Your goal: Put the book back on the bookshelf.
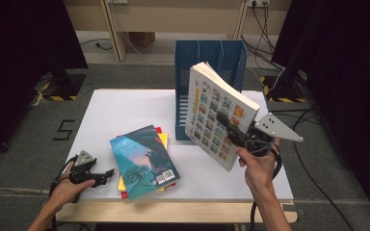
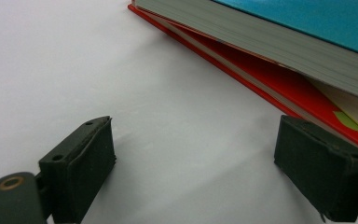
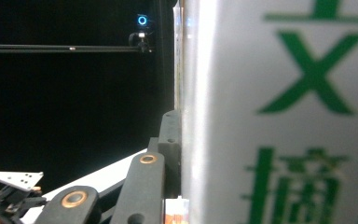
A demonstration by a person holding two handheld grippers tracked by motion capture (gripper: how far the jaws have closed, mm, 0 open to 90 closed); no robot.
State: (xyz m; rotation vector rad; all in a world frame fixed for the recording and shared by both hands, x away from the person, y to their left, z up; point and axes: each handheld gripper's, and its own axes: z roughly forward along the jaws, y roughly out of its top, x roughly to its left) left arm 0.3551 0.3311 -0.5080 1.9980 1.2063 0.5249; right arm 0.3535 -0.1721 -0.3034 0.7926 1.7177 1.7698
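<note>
**A:** Right tongs (image 1: 232,131) are clamped tight on the edge of a thick white paperback (image 1: 219,111). It's held up in the air, tilted, right in front of the blue file rack (image 1: 210,57). Glossy cover with a grid of little colourful squares, and the page block fans a bit at the top. From the right gripper view you just get big blurry green characters on the white cover (image 3: 289,116), with a matte black jaw pressed flat against it.

**B:** And the left tongs (image 1: 99,177)?

**A:** Wide open, holding nothing, resting low on the smooth white desk (image 1: 120,110) just beside the book stack. In the left gripper view the pads (image 2: 86,163) look like chunky black rubbery blocks, one almost touching the red book (image 2: 261,79) at the bottom of the pile.

**B:** What's in the pile?

**A:** A teal book (image 1: 143,161) on top with a barcode, yellow one under it, red hardcover-ish one lowest. The rack is rigid plastic with mesh-like perforated sides and upright dividers, standing at the desk's far side.
</note>
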